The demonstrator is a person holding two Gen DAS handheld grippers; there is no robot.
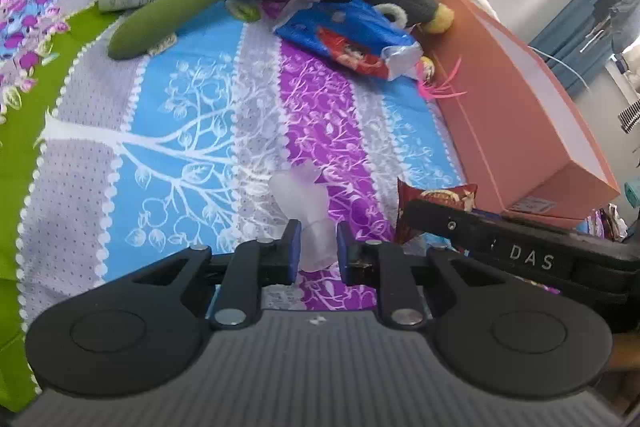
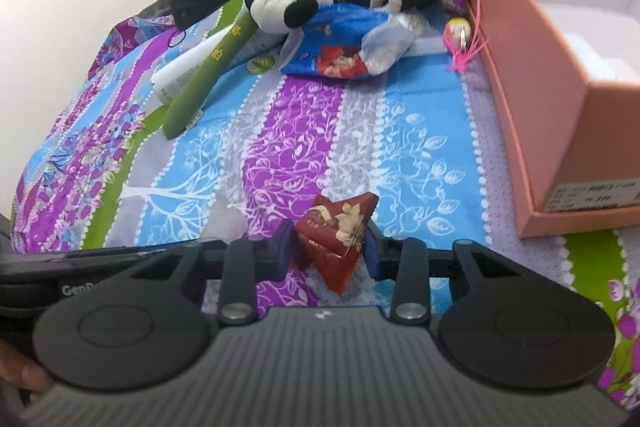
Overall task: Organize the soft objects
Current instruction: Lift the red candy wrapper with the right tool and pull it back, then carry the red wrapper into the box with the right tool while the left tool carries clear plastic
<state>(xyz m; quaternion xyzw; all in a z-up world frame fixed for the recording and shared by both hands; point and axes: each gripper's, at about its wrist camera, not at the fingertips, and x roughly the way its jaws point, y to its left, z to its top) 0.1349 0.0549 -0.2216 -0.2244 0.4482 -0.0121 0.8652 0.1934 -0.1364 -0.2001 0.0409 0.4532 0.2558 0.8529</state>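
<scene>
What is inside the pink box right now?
The pink box is open. In the right wrist view something pale blue and white lies inside, too blurred to identify. The near wall hides the box floor and anything lower down.

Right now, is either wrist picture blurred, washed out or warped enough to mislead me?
Left wrist view: sharp; the fisheye bends the pink box edge; the translucent piece barely stands out.
Right wrist view: softer; the wall at left is washed out; the red packet is readable.

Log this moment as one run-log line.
left gripper: closing around translucent soft piece | right gripper: closing around red snack packet | pink box: open
</scene>
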